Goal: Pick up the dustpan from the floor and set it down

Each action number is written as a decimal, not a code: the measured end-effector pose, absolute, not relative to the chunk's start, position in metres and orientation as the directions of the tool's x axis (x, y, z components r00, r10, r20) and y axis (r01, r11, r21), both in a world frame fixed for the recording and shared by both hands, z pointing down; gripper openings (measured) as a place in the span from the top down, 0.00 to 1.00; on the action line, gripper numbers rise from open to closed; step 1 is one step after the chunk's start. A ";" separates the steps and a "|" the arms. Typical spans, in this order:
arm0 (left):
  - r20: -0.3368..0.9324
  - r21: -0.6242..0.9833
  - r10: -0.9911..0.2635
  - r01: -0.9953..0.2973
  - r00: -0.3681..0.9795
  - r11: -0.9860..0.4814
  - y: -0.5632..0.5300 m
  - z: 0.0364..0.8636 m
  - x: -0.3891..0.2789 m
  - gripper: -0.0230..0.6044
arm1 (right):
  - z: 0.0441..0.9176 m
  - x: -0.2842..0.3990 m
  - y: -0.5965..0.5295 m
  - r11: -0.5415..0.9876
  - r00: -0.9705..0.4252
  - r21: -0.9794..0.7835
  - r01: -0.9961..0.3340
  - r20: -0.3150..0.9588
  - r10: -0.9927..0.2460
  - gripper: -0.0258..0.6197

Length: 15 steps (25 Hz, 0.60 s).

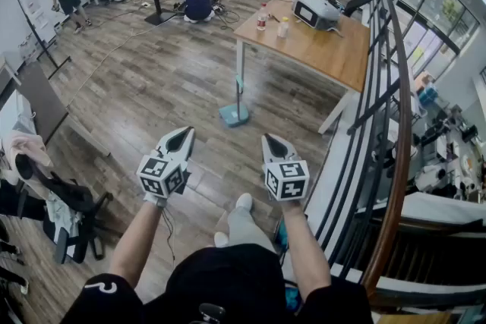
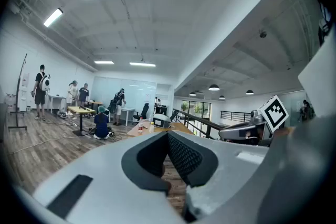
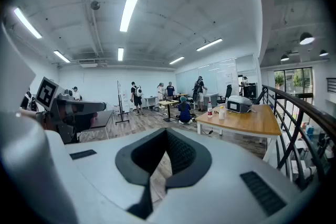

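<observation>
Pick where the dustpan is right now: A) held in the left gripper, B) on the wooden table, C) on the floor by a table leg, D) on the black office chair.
C: the dustpan stands on the floor beside a leg of the wooden table.

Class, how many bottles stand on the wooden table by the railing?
2: a red-labelled bottle at the table's left edge, and a white bottle just right of it. The machine might hide others.
</observation>
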State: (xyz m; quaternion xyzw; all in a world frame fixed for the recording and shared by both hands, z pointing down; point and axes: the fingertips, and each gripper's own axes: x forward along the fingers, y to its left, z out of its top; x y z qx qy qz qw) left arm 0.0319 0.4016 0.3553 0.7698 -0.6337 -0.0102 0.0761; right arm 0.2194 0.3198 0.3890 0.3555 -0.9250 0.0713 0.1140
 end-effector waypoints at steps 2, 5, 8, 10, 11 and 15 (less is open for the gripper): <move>0.078 0.131 -0.977 -0.973 0.200 -0.189 0.401 0.354 0.028 0.97 | 0.387 0.215 0.319 0.737 -0.722 -0.051 -0.674 0.258 -0.642 0.97; 0.077 0.134 -0.976 -0.973 0.202 -0.190 0.395 0.352 0.021 0.97 | 0.385 0.208 0.313 0.736 -0.721 -0.047 -0.675 0.258 -0.644 0.97; 0.082 0.136 -0.975 -0.971 0.207 -0.195 0.388 0.354 0.016 0.97 | 0.384 0.202 0.305 0.733 -0.718 -0.048 -0.678 0.258 -0.647 0.97; 0.087 0.136 -0.974 -0.971 0.211 -0.198 0.384 0.357 0.011 0.97 | 0.384 0.197 0.298 0.730 -0.716 -0.054 -0.681 0.255 -0.649 0.97; 0.089 0.136 -0.973 -0.971 0.211 -0.198 0.381 0.358 0.008 0.97 | 0.384 0.193 0.294 0.728 -0.716 -0.058 -0.683 0.252 -0.651 0.97; 0.096 0.142 -0.973 -0.971 0.208 -0.194 0.361 0.362 -0.011 0.97 | 0.385 0.174 0.272 0.724 -0.714 -0.065 -0.687 0.247 -0.655 0.97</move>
